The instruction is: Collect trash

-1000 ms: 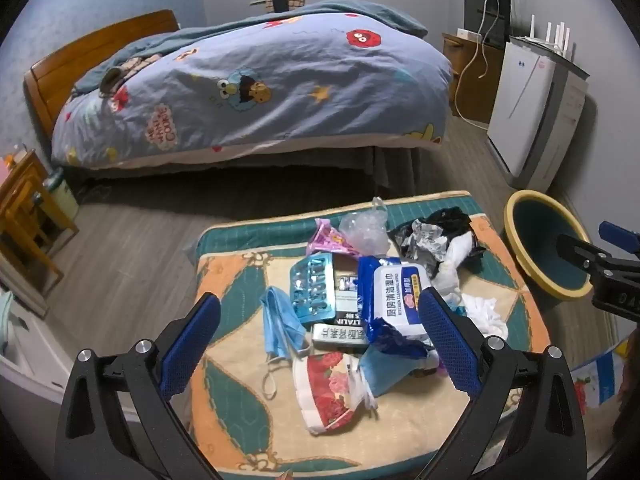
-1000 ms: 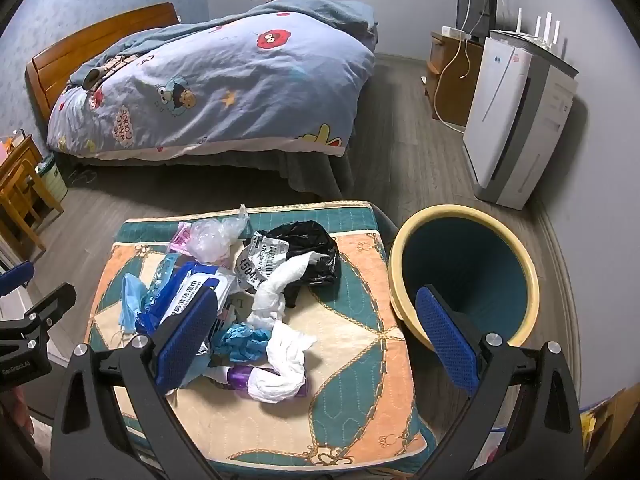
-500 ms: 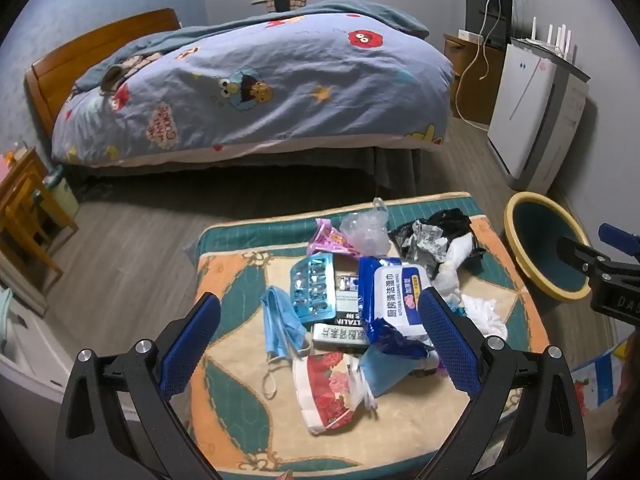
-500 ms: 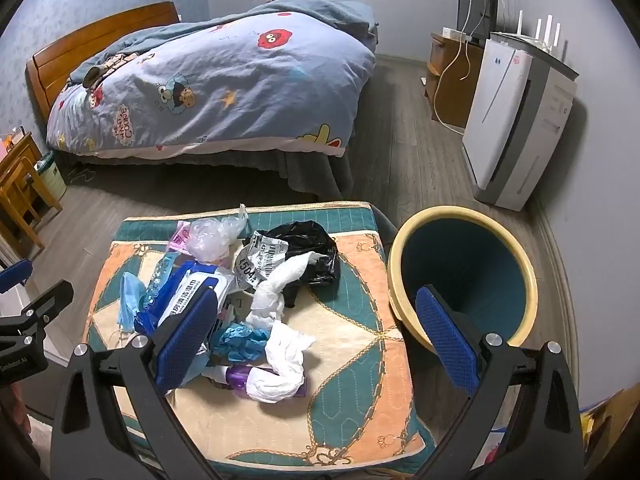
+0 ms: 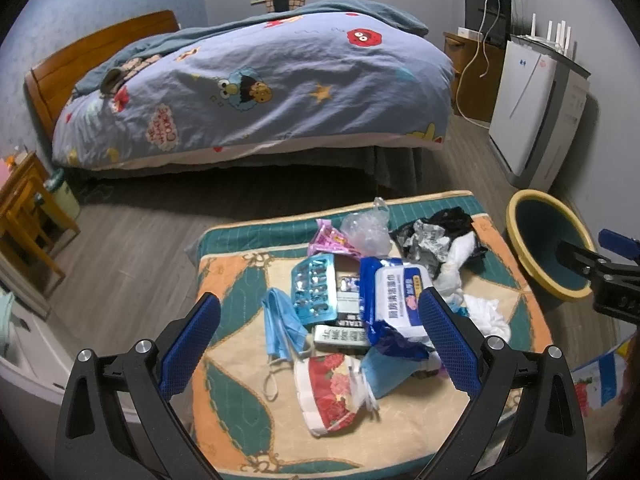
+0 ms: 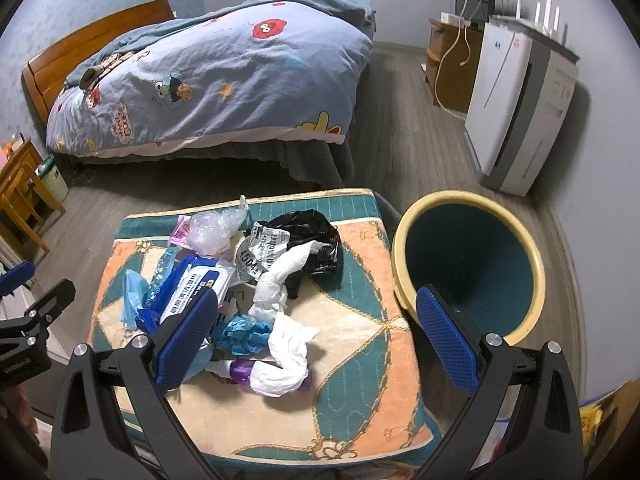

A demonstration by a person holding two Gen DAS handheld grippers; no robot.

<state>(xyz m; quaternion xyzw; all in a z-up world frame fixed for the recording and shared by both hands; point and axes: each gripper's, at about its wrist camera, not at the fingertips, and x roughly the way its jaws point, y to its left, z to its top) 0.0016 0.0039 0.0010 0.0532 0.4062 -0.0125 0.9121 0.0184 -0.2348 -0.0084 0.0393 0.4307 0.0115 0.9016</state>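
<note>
A heap of trash lies on a patterned cushion (image 5: 236,408) (image 6: 360,392): a blue wet-wipes pack (image 5: 396,300) (image 6: 192,288), a blue face mask (image 5: 282,328), a blister pack (image 5: 314,286), a red flowered wrapper (image 5: 332,388), white tissues (image 6: 288,340), a black bag (image 6: 308,236), a clear bag (image 6: 212,232). A yellow-rimmed teal bin (image 6: 472,264) (image 5: 544,248) stands right of the cushion. My left gripper (image 5: 320,336) is open above the near side of the heap. My right gripper (image 6: 316,332) is open above the tissues.
A bed with a blue cartoon duvet (image 5: 256,84) stands behind the cushion. A white air purifier (image 6: 516,112) and a wooden cabinet (image 6: 452,68) line the right wall. Wooden furniture (image 5: 24,208) stands at the left. Grey wood floor lies between.
Both grippers have shifted very slightly; the views are almost the same. The trash has not moved and both grippers stay open.
</note>
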